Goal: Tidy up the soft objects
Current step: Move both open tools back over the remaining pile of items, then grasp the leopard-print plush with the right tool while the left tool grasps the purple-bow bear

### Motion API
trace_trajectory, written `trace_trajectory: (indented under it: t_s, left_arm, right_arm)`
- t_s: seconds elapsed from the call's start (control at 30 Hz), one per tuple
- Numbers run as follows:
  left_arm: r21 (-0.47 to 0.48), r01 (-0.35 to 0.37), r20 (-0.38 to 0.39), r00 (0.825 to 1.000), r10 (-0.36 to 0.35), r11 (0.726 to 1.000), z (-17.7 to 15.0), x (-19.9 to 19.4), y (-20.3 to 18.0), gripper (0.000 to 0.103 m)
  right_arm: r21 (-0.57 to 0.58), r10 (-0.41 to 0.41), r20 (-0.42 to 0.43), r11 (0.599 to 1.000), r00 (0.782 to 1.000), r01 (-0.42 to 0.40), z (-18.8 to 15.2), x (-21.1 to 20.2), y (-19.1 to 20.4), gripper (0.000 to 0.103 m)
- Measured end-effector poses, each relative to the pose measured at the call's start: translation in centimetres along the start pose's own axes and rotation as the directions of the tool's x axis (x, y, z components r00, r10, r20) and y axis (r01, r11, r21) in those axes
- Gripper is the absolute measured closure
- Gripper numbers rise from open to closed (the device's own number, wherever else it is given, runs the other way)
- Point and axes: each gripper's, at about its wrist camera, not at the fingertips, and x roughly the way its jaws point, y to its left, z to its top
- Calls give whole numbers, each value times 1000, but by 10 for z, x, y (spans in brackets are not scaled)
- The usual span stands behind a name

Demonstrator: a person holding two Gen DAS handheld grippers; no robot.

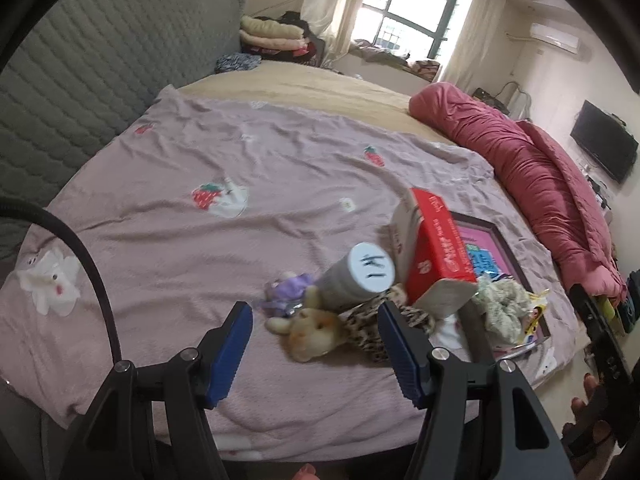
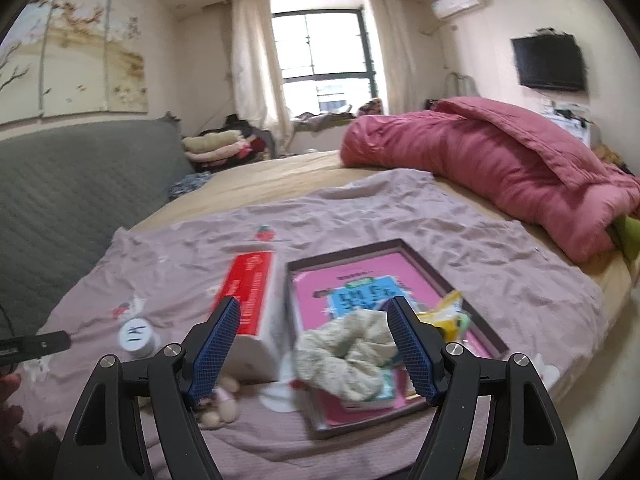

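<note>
Mauve coverlet: strawberry-print cloth spread over the bed; every item of the task lies on it, heaped at its near edge.
Landmark: red-and-white carton, tipped on end at the middle of the heap.
Soft objects, left of carton: tan plush animal and, just beyond it, a lilac plush toy; a leopard-print fabric piece lies against the plush animal.
Soft object, right of carton: pale crocheted scrunchie, resting on the near end of the shallow tray that lies just beside the carton.
Hard items: white-capped cylinder leaning against the carton's left side; pink book and yellow packets inside the tray.
Left gripper: jaws wide apart, nothing between the pads; the plush animal sits in the line of the gap.
Right gripper: jaws wide apart, empty; the scrunchie and the carton's corner show between the blue pads, seemingly untouched.
Step in hand (judged): approach, no soft object lifted yet.
Next move calls for: lowering one gripper over a single soft piece, closing on cloth alone, and keeping clear of the leaning carton and cylinder, which look liable to topple.
</note>
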Motion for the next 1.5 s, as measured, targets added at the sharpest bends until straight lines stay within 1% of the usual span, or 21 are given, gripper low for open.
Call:
trace_trajectory:
  t_s: [0.13, 0.2, 0.33, 0.47, 0.6, 0.73, 0.8, 0.9, 1.03, 1.1, 1.2, 1.3, 1.4, 1.5]
  left_arm:
    - [-8, -10, -24, 1000, 10, 1000, -7, 9, 8, 38]
    - [-7, -7, -42, 999, 7, 1000, -11, 17, 10, 38]
    - [-7, -2, -63, 998, 2, 1000, -20, 31, 12, 38]
    - [-27, 8, -99, 995, -11, 1000, -26, 48, 17, 38]
    - [-41, 17, -122, 992, -22, 999, -30, 63, 23, 38]
    - [-83, 49, -137, 989, -60, 995, -30, 76, 30, 38]
    - [-99, 55, -140, 988, -68, 994, -28, 83, 32, 38]
    - [-101, 61, -162, 984, -77, 993, -26, 97, 32, 38]
    - [-133, 83, -177, 978, -106, 988, -25, 111, 36, 38]
    - [-151, 98, -182, 975, -125, 984, -23, 117, 38, 38]
    - [-161, 105, -183, 974, -134, 981, -21, 125, 39, 38]
    - [-181, 122, -192, 969, -157, 976, -20, 133, 41, 38]
    - [-188, 129, -190, 968, -165, 974, -21, 137, 42, 38]
    - [-184, 134, -185, 968, -169, 974, -20, 139, 41, 38]
  right_arm:
    - [-95, 73, -16, 993, 997, -75, -3, 0, 31, 26]
    - [-147, 106, -40, 983, 994, -110, -8, 2, 47, 26]
    - [-270, 147, -104, 948, 984, -170, -28, 12, 81, 26]
    - [-350, 165, -155, 913, 974, -211, -46, 23, 102, 26]
    - [-387, 160, -189, 895, 969, -223, -59, 37, 113, 26]
    - [-407, 145, -221, 885, 964, -227, -69, 52, 117, 26]
    - [-419, 141, -235, 878, 962, -231, -73, 56, 119, 26]
    - [-445, 138, -252, 862, 958, -242, -81, 63, 124, 26]
    - [-491, 126, -284, 832, 950, -257, -94, 78, 136, 26]
    - [-514, 121, -287, 818, 950, -260, -98, 82, 141, 26]
    - [-548, 113, -287, 795, 951, -260, -105, 91, 148, 26]
    - [-570, 107, -272, 783, 956, -249, -107, 98, 152, 26]
    - [-591, 101, -270, 768, 957, -248, -111, 108, 157, 26]
    - [-625, 92, -275, 740, 957, -250, -118, 116, 165, 26]
